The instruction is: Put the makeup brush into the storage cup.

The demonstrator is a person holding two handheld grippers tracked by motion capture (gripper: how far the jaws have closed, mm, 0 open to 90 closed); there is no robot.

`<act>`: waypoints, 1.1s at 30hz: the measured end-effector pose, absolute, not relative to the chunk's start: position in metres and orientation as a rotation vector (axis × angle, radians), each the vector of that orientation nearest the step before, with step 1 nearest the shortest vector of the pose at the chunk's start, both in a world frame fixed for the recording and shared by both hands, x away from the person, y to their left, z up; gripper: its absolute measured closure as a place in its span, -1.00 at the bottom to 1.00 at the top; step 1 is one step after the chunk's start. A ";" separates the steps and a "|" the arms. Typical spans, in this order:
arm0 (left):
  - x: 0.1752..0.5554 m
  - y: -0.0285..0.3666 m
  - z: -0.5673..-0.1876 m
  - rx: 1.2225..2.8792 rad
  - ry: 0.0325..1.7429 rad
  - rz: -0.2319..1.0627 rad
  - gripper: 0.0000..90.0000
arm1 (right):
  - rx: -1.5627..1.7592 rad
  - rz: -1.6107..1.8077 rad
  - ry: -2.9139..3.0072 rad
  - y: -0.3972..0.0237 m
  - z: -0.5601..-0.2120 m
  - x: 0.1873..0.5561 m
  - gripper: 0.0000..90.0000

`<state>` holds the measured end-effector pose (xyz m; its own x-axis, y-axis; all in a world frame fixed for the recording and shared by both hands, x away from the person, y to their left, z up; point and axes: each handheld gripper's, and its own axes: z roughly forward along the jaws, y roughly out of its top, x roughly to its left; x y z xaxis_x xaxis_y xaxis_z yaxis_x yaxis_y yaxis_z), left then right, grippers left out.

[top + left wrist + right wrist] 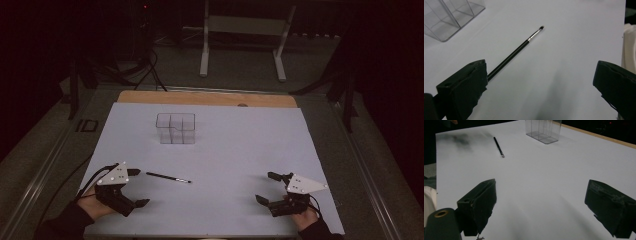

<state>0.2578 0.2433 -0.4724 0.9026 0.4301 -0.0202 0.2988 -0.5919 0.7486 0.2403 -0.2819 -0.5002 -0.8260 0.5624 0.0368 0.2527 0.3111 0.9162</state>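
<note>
Jaws gape on both grippers, left (pixel 138 187) and right (pixel 264 186); one brush (pixel 168 177), one clear organizer (pixel 175 128).

My left black two-jaw gripper (pixel 138 187) with its grey three-cornered plate sits near the desk's front-left corner, jaws spread wide. My right black two-jaw gripper (pixel 266 187) sits near the front-right corner, jaws likewise wide apart, empty.
</note>
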 end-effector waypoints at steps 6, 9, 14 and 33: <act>0.265 0.239 -0.468 2.324 0.481 0.151 -0.99 | 0.736 1.522 2.293 -0.282 -0.500 0.240 -0.77; 0.268 0.237 -0.466 2.335 0.474 0.151 -0.99 | 0.736 1.520 2.294 -0.282 -0.500 0.240 -0.77; 0.274 0.233 -0.462 2.364 0.439 0.156 -0.99 | 0.735 1.522 2.292 -0.282 -0.500 0.240 -0.77; 0.295 0.218 -0.444 2.507 0.309 0.174 -0.99 | 0.732 1.527 2.296 -0.282 -0.500 0.241 -0.77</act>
